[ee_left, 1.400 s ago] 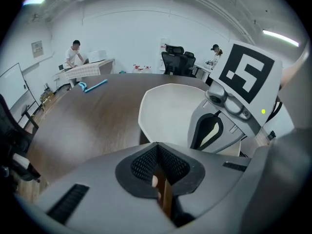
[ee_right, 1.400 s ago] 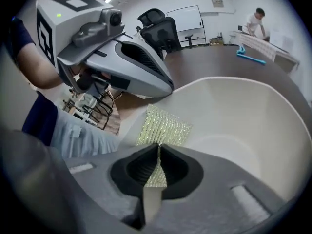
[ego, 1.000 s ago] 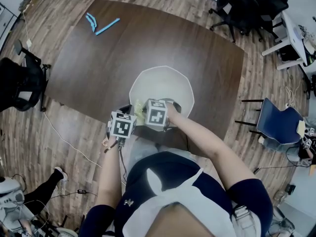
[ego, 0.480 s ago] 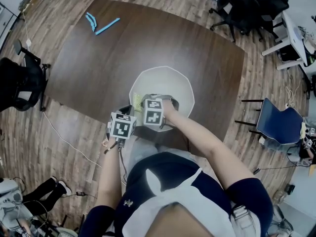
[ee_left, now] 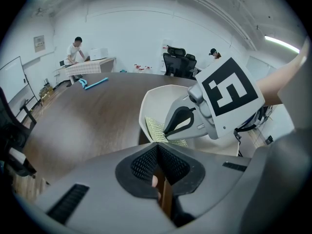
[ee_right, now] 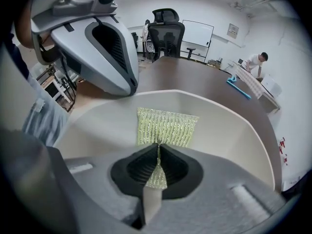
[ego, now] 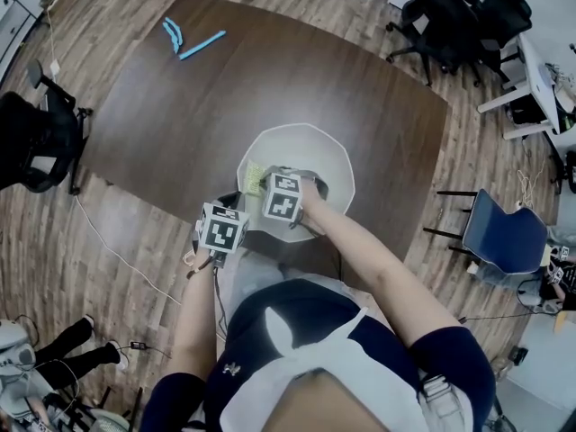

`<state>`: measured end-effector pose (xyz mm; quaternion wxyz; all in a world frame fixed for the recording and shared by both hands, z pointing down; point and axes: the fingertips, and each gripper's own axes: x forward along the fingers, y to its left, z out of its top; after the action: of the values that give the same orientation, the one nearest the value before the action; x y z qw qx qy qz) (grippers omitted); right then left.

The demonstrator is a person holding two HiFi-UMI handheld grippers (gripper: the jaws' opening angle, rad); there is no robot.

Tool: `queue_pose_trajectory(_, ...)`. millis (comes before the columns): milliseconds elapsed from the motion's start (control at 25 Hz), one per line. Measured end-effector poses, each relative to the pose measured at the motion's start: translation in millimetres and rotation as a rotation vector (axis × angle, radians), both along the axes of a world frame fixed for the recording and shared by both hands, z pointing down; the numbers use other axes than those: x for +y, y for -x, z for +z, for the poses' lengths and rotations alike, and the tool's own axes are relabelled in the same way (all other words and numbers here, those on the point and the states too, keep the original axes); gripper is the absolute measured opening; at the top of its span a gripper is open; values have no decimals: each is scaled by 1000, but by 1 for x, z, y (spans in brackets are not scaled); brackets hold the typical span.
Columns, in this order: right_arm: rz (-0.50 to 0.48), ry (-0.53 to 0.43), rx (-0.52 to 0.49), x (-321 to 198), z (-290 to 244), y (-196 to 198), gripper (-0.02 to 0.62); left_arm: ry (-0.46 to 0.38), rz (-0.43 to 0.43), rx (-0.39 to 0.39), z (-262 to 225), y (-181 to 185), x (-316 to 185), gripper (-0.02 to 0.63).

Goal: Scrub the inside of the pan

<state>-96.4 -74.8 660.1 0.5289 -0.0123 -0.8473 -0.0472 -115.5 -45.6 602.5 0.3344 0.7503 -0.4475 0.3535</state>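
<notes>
A white pan with angled walls sits on the dark wooden table, near its front edge. A yellow-green scrub cloth lies against the pan's left inner wall. My right gripper is shut on the cloth, which hangs out in front of its jaws onto the pan floor. My left gripper sits at the pan's near-left side, shut on a brown handle-like strip between its jaws. In the left gripper view the right gripper presses the cloth inside the pan.
Blue tools lie at the table's far left corner. Black office chairs stand beyond the table and a blue chair to the right. Cables run over the floor at left. People stand at a far desk.
The right gripper has slid a little further into the pan and lower, carrying the cloth along the left wall. The left gripper has not moved.
</notes>
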Motion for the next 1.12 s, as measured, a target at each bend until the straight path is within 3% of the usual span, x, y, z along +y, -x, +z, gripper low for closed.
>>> queue_pose_trajectory(320, 63, -25, 13, -20, 7, -5, 16, -10, 22, -9, 1, 2, 0, 3)
queue_pose_trajectory(800, 303, -39, 20, -57, 12, -27, 17, -10, 24, -11, 2, 5, 0, 2)
queue_pose_trajectory(1120, 405, -101, 65, -79, 13, -49, 15, -11, 22, -14, 1, 4, -1, 3)
